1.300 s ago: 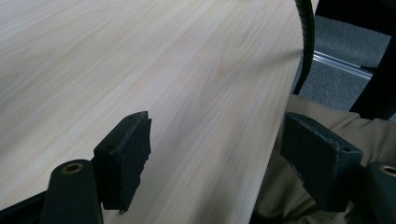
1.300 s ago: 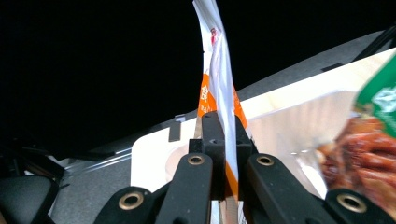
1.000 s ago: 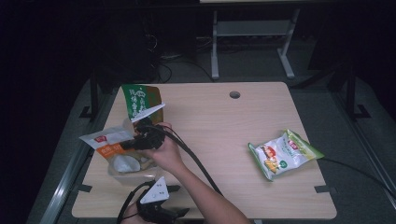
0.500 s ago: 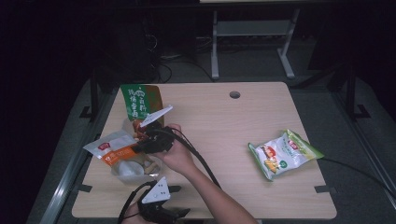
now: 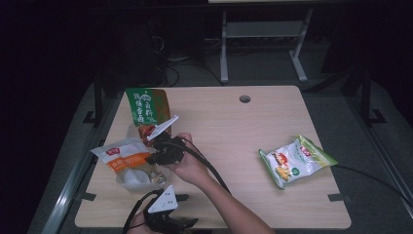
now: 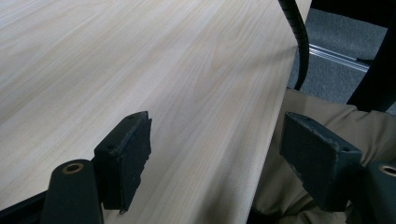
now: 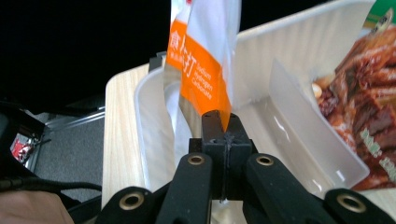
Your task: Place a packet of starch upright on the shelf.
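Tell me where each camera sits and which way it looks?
High view: above the person's side, looking forward and down on the table; forearm and both grippers show.
Left gripper view: rides the left hand-held gripper, facing bare tabletop; open jaws.
Right gripper view: rides the right hand-held gripper, shut on the orange packet over a tray.
High and right views share the packet.

The room is very dark. A light wooden table (image 5: pixel 272 122) with a small round hole (image 5: pixel 244 99) stands on grey floor (image 5: pixel 375 131). Behind it stands maybe a white metal stand (image 5: pixel 263 39).
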Action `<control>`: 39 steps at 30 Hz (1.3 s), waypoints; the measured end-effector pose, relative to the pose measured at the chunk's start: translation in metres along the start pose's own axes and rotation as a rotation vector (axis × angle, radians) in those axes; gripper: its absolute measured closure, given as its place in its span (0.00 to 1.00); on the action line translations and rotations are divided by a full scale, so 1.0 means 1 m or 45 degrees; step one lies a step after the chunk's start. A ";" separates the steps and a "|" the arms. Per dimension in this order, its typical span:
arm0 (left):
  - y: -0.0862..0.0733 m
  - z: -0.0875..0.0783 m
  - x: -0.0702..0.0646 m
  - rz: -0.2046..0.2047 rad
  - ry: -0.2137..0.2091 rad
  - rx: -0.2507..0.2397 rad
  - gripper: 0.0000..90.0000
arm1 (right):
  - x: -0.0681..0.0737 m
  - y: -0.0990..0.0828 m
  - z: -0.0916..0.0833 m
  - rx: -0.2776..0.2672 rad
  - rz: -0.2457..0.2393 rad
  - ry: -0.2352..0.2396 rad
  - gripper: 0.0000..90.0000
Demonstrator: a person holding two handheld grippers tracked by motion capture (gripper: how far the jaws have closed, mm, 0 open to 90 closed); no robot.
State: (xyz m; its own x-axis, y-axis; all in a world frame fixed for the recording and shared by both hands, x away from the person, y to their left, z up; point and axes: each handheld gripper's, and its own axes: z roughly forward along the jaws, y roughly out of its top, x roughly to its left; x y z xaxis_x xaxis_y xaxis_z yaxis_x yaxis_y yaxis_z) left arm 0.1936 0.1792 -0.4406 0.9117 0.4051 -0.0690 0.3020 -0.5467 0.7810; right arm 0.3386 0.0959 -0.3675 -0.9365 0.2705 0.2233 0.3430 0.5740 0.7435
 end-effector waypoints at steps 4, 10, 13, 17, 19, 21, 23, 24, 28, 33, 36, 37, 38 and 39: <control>0.000 0.000 0.000 0.003 0.003 0.000 0.27 | -0.002 -0.005 0.001 0.006 0.012 0.002 1.00; 0.000 0.000 0.000 -0.004 0.000 -0.001 0.27 | -0.004 -0.008 0.005 0.052 0.004 0.047 0.85; 0.001 -0.001 0.000 -0.001 -0.001 -0.004 0.27 | -0.003 -0.010 0.008 0.105 0.007 0.073 0.90; 0.001 -0.001 0.000 0.002 0.001 -0.005 0.27 | -0.001 -0.012 0.015 0.169 -0.002 0.092 0.99; 0.001 -0.001 0.000 0.007 0.001 -0.006 0.27 | -0.003 -0.013 0.015 0.169 -0.001 0.088 0.99; 0.001 -0.001 0.000 0.009 0.000 -0.005 0.27 | -0.004 -0.015 0.017 0.176 0.001 0.081 1.00; 0.001 0.000 0.000 0.008 -0.001 -0.004 0.27 | -0.005 -0.018 0.018 0.184 0.006 0.080 1.00; 0.001 0.000 0.000 0.008 -0.002 -0.004 0.27 | -0.006 -0.020 0.019 0.182 0.012 0.083 1.00; 0.001 0.001 0.000 0.010 -0.005 -0.001 0.27 | -0.008 -0.027 0.021 0.195 0.035 0.093 1.00; 0.000 0.001 0.000 0.008 -0.007 0.001 0.27 | -0.008 -0.026 0.021 0.200 0.008 0.089 0.97; 0.000 0.000 0.000 0.007 -0.007 0.001 0.27 | -0.009 -0.024 0.020 0.185 0.017 0.085 0.95; 0.000 0.000 0.000 0.009 -0.007 0.001 0.27 | -0.010 -0.025 0.021 0.184 0.025 0.091 0.99; 0.000 0.000 0.000 0.010 -0.008 0.000 0.27 | -0.010 -0.026 0.021 0.183 0.034 0.093 0.99; 0.000 0.000 0.000 0.010 -0.008 -0.001 0.27 | -0.010 -0.027 0.022 0.190 0.039 0.095 0.99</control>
State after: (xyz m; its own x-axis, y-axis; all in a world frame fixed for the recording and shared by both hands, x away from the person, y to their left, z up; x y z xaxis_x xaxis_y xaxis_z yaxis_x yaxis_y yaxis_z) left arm 0.1936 0.1787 -0.4404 0.9157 0.3962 -0.0671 0.2950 -0.5493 0.7818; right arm 0.3407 0.0950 -0.4038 -0.9264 0.2345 0.2945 0.3731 0.6766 0.6348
